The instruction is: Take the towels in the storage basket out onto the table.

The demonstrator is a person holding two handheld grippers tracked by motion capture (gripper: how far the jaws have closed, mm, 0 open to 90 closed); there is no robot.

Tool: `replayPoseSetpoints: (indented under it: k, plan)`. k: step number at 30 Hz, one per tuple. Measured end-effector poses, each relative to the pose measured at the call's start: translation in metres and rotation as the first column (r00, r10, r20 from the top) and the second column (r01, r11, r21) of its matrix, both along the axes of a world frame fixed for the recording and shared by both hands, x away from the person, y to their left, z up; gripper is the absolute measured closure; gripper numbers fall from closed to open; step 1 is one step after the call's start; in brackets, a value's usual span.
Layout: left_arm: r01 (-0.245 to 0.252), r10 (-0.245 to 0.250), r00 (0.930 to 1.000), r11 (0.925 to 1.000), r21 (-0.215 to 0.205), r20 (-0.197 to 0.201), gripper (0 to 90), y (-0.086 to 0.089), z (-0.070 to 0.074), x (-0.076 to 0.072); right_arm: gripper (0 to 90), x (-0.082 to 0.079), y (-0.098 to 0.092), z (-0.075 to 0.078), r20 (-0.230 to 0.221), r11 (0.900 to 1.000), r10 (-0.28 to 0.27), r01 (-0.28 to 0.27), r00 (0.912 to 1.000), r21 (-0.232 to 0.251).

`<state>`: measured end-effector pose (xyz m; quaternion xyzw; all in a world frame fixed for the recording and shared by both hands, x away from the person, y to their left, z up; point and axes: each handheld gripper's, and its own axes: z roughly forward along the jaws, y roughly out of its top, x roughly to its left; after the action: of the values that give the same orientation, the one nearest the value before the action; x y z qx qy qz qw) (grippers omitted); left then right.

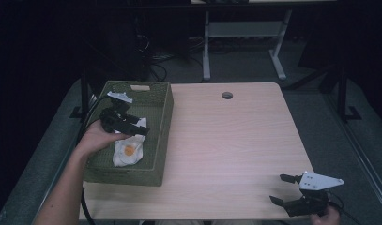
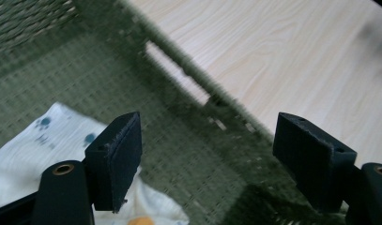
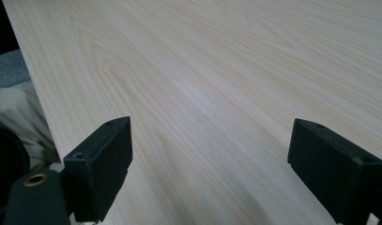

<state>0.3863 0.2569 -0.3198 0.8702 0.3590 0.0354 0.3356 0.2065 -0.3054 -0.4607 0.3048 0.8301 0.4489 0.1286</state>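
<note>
While the left tool (image 1: 132, 125) hangs inside the green woven basket (image 1: 161, 136) at the left edge of the surface (image 1: 235, 140), its jaws stand released, wide apart, with nothing between them. Left gripper view: the gap between the pads looks onto the basket's woven floor and its far wall (image 2: 188, 70); the white cloth (image 2: 34, 145) lies low and to the left, partly beneath the left pad.

Cloth: white, small printed spots, an orange patch. High view puts it (image 1: 127, 152) on the basket floor, toward the near half, crumpled, just under and in front of the left tool. Whether the jaw tips touch it cannot be told.

Right tool (image 1: 292, 190): near the front right corner of the surface, jaws released, holding nothing. Right gripper view gives bare pale wood (image 3: 226, 93) between the pads.

Judgement on step: the cloth sits in the basket and the left tool is open over it, so this reads either as a drop just made or a pick about to be made; the frames do not settle which.

Next move, if a pick: bring the tool down and toward the cloth so a fold lies between the pads, then close. If a drop: lift straight up, clearing the basket's wall.
</note>
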Motion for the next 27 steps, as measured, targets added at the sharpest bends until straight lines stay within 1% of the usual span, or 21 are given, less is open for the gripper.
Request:
replayPoseSetpoints:
  k: [3, 5, 7, 9, 11, 12, 15, 18, 19, 20, 22, 23, 24, 25, 26, 27]
  plan:
    - [-0.029, 0.029, 0.9995, 0.9995, 0.012, -0.012, 24.5, 0.005, -0.005, 0.001, 13.8, 0.0, 0.0, 0.0, 0.0, 1.0, -0.003, 0.003, 1.0, 0.0]
    - [-0.043, 0.043, 0.9989, 0.9985, 0.035, -0.017, 24.5, 0.009, -0.009, 0.002, 13.8, 0.0, 0.0, 0.0, 0.0, 1.0, -0.002, 0.002, 1.0, 0.0]
    - [-0.062, 0.063, 0.9978, 0.9971, 0.045, -0.023, 24.5, 0.012, -0.012, 0.003, 13.8, 0.0, 0.0, 0.0, 0.0, 1.0, 0.0, 0.0, 1.0, 0.001]
    - [-0.091, 0.092, 0.9956, 0.993, 0.075, -0.017, 24.4, 0.015, -0.015, 0.004, 13.8, 0.0, 0.0, 0.0, 0.0, 1.0, 0.0, 0.0, 1.0, 0.001]
    - [-0.115, 0.117, 0.9929, 0.9906, 0.074, -0.023, 24.4, 0.019, -0.019, 0.004, 13.8, 0.0, 0.0, 0.0, 0.002, 1.0, -0.002, 0.002, 1.0, 0.004]
    - [-0.125, 0.128, 0.9914, 0.9881, 0.09, -0.026, 24.4, 0.021, -0.02, 0.005, 13.8, 0.0, 0.0, 0.0, 0.002, 1.0, -0.001, 0.001, 1.0, 0.003]
    - [-0.14, 0.145, 0.9886, 0.9834, 0.116, -0.041, 24.7, 0.024, -0.025, 0.006, 13.8, 0.0, 0.0, 0.0, 0.001, 1.0, 0.0, 0.0, 1.0, 0.002]
    - [-0.145, 0.155, 0.9865, 0.9758, 0.164, -0.053, 25.0, 0.025, -0.03, 0.007, 13.8, 0.0, 0.0, 0.0, 0.001, 1.0, -0.001, 0.001, 1.0, 0.001]
    - [-0.147, 0.159, 0.9856, 0.9746, 0.168, -0.058, 25.0, 0.025, -0.032, 0.008, 13.8, 0.0, 0.0, 0.0, 0.001, 1.0, 0.0, 0.0, 1.0, 0.001]
    - [-0.143, 0.157, 0.9857, 0.9729, 0.182, -0.061, 25.0, 0.026, -0.033, 0.008, 13.8, 0.0, 0.0, 0.0, 0.001, 1.0, -0.001, 0.001, 1.0, 0.0]
    - [-0.158, 0.173, 0.9826, 0.9704, 0.183, -0.068, 25.0, 0.026, -0.037, 0.009, 13.8, 0.0, 0.0, 0.0, 0.002, 1.0, 0.0, 0.0, 1.0, -0.001]
    - [-0.154, 0.17, 0.9828, 0.9689, 0.194, -0.071, 24.9, 0.028, -0.038, 0.009, 13.8, 0.0, 0.0, 0.0, 0.002, 1.0, 0.001, -0.001, 1.0, -0.001]
    - [-0.154, 0.17, 0.9828, 0.9689, 0.194, -0.071, 24.8, 0.028, -0.038, 0.009, 13.8, 0.0, 0.0, 0.0, 0.002, 1.0, 0.001, -0.001, 1.0, -0.001]
    - [-0.166, 0.183, 0.9805, 0.9646, 0.205, -0.07, 24.8, 0.029, -0.041, 0.009, 13.8, 0.0, 0.0, 0.0, 0.003, 1.0, 0.001, -0.001, 1.0, -0.001]
    - [-0.173, 0.191, 0.9787, 0.9625, 0.209, -0.073, 24.7, 0.03, -0.042, 0.01, 13.8, 0.0, 0.0, 0.0, 0.002, 1.0, 0.001, -0.001, 1.0, 0.001]
    - [-0.189, 0.208, 0.9751, 0.9602, 0.206, -0.076, 24.1, 0.031, -0.043, 0.01, 13.8, 0.0, 0.0, 0.0, 0.002, 1.0, 0.001, -0.001, 1.0, 0.001]
